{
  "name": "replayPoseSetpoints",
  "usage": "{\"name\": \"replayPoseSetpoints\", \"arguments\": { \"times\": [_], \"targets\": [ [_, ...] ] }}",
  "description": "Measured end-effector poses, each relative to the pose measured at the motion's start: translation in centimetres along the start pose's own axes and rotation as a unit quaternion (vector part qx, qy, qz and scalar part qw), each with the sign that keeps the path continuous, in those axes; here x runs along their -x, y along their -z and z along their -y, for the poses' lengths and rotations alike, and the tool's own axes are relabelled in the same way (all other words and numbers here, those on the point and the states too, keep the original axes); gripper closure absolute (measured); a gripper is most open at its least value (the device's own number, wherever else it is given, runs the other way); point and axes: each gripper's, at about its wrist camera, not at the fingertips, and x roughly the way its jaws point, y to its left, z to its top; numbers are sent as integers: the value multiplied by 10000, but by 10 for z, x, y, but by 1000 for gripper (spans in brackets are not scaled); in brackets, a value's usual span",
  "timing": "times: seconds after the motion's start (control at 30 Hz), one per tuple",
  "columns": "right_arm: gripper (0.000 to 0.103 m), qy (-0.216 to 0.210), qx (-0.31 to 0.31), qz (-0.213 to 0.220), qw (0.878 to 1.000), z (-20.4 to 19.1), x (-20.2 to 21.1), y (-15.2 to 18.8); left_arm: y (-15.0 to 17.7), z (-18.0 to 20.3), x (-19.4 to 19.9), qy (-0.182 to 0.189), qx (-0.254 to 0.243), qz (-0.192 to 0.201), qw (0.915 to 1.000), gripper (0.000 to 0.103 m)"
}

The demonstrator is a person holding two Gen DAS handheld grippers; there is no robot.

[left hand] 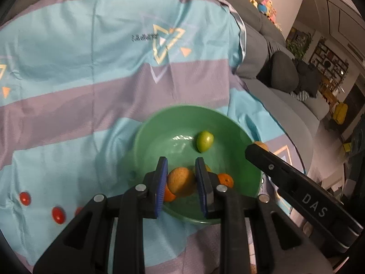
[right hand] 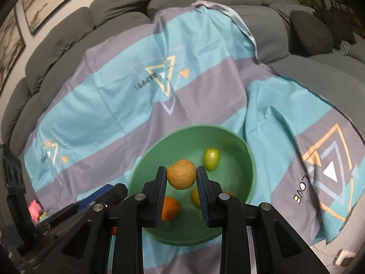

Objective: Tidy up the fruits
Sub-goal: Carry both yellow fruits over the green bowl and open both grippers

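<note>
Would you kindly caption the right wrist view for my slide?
Right hand-held gripper holds a tan fruit over the green bowl of fruit.

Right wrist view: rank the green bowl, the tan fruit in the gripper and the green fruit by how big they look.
1. green bowl
2. tan fruit, though it is held nearer the camera, which may flatter it
3. green fruit

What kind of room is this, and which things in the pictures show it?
Most likely a living room at home. A long grey sofa curves around behind the striped blue cloth, framed pictures hang on the wall, and soft toys sit along the sofa back.
</note>
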Motion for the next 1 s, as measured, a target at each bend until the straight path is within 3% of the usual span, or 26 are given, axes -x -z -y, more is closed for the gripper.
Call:
{"name": "replayPoseSetpoints", "arguments": {
  "times": [0.5, 1.0],
  "targets": [
    [74, 310, -170, -512, 9981, 20, -32, 7, 8, 5, -38, -22, -97, -400, 9992, 79],
    [74, 503, -119, -753, 9958, 22, -45, 10, 11, 2, -56, -111, -91, -616, 9980, 79]
  ]
}}
